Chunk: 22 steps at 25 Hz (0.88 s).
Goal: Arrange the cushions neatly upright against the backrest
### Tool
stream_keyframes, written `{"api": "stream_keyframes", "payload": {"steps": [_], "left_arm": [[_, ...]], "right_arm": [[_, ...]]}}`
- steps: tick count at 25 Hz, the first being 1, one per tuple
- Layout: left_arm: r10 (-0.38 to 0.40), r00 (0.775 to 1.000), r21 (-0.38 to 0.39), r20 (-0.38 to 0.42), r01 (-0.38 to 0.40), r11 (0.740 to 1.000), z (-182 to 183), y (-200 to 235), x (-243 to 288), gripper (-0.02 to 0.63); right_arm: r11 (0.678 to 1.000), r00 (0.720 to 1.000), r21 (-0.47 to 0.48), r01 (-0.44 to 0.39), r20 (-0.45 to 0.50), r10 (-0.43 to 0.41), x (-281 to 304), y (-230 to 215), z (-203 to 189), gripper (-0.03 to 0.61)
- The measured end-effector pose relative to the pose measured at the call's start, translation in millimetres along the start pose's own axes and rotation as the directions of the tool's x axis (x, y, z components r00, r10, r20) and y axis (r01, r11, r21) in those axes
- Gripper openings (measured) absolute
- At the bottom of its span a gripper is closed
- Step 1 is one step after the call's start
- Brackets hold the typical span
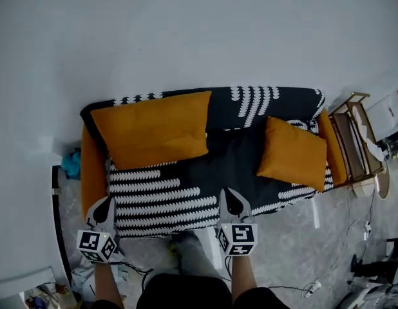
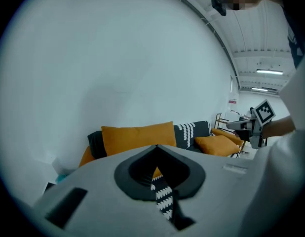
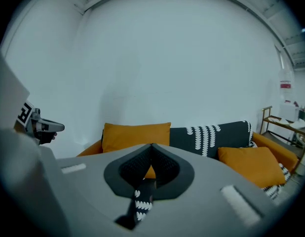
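On the black fabric sofa with the white rope-like pattern point(image 1: 186, 201), the large rectangular orange fabric cushion point(image 1: 157, 129) is stood against the backrest point(image 1: 270, 100) at ten o'clock. The smaller square orange fabric cushion point(image 1: 292, 153) is leaned askew at three o'clock, close to the orange armrest point(image 1: 332, 148). The left gripper point(image 1: 107, 200) and right gripper point(image 1: 230, 193) are held by the seat's front edge, at six o'clock — the fingers point(image 2: 135, 174) of both are pressed fully together, with nothing gripped. If the smaller cushion is met with shut fingers, it would likely be shoved rather than seized — toppled flat or slid forward. The patterned cover could also be snagged and rucked.
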<state>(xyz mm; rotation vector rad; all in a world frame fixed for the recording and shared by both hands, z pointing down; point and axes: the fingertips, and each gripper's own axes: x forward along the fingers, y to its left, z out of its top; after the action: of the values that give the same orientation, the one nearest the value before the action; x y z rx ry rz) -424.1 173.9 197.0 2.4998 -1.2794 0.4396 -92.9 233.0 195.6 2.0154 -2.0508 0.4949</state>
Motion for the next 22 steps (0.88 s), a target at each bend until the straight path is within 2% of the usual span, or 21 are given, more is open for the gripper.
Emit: {"api": "stream_keyframes", "payload": {"steps": [4, 10, 16, 20, 22], "left_arm": [[-0.080, 0.997, 0.072, -0.004, 0.080, 0.994, 19.5, -35.9, -16.6, 0.000], [-0.209, 0.978, 0.097, -0.003, 0.209, 0.973, 45.4, -98.0, -22.5, 0.000], [-0.387, 0.922, 0.157, -0.018, 0.385, 0.910, 73.3, -184.4, -1.6, 0.000], [-0.477, 0.878, 0.197, -0.033, 0.474, 0.858, 81.8, -243.7, 19.9, 0.000], [-0.520, 0.853, 0.231, -0.052, 0.517, 0.825, 84.8, -279.8, 30.4, 0.000]], "right_arm": [[0.999, 0.999, -0.001, 0.039, 0.036, -0.039, -50.5, -9.2, 14.8, 0.014], [0.992, 0.992, 0.037, 0.122, 0.030, -0.123, -123.4, -43.2, 21.8, 0.014], [0.971, 0.972, 0.075, 0.228, 0.043, -0.232, -179.6, -91.4, 33.3, 0.014], [0.950, 0.951, 0.100, 0.295, 0.060, -0.302, -222.2, -126.2, 31.2, 0.014], [0.930, 0.934, 0.130, 0.343, 0.062, -0.353, -247.8, -151.0, 24.6, 0.014]]}}
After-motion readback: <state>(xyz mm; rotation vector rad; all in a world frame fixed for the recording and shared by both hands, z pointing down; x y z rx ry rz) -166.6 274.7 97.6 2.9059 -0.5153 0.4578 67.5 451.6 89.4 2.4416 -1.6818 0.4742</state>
